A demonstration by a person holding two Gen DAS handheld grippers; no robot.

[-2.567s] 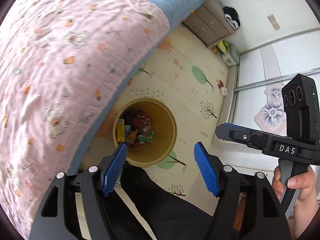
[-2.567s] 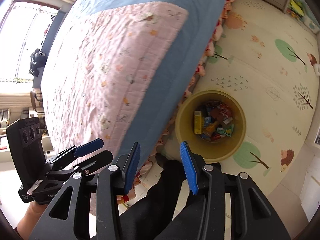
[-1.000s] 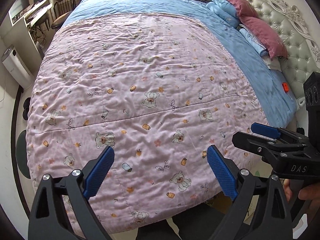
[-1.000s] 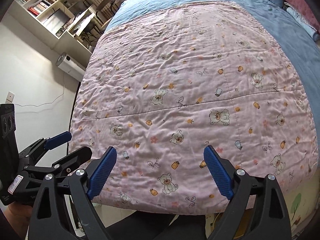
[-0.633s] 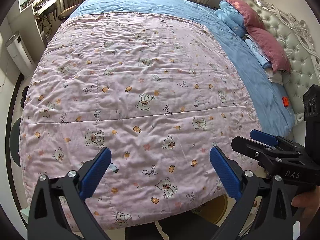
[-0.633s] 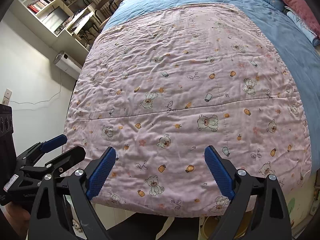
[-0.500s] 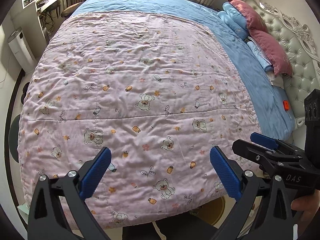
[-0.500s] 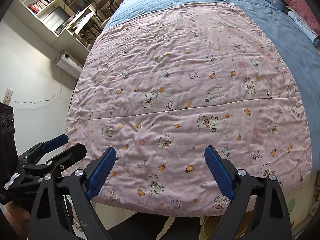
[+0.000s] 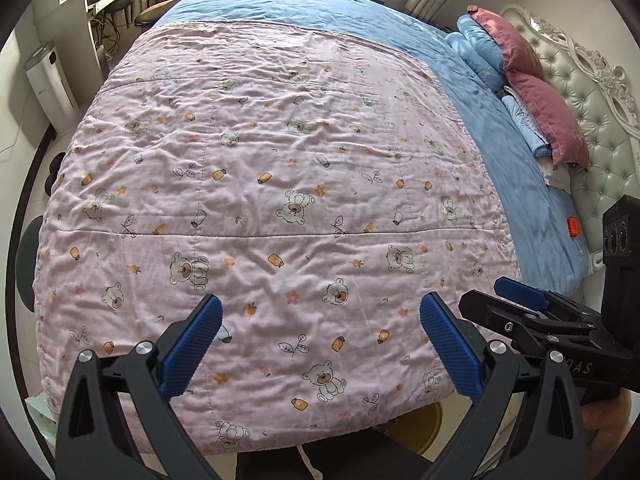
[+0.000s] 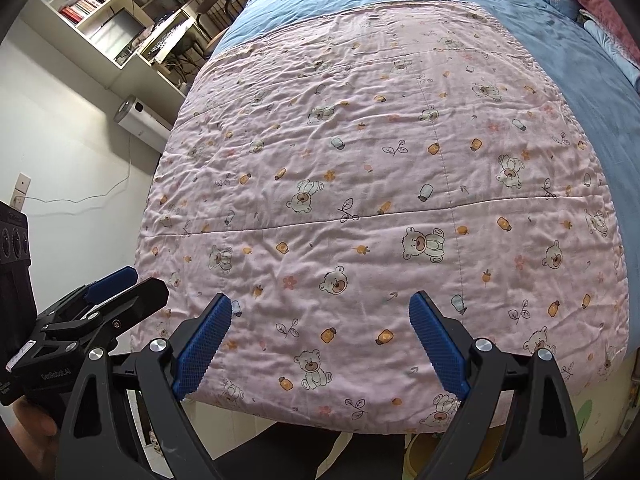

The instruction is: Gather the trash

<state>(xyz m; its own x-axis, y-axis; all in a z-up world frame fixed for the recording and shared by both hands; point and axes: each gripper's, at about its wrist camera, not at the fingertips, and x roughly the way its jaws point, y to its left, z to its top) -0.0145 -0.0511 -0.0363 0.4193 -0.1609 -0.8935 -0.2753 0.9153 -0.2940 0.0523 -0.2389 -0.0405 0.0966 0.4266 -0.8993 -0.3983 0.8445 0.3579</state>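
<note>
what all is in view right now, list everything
quilt: one, pink with bear print, spread over the near part of the bed
sheet: one, blue, covering the rest of the bed
pillows: two dark pink on blue ones, at the headboard
headboard: one, pale tufted, right side
small object: one, orange-red, on the sheet near the headboard
bin: one, yellow, on the floor at the bed's near corner, mostly hidden
air purifier: one, white, on the floor left of the bed
shelves: white, with books, far left
left gripper: black with blue pads, open, empty
right gripper: black with blue pads, open, empty
</note>
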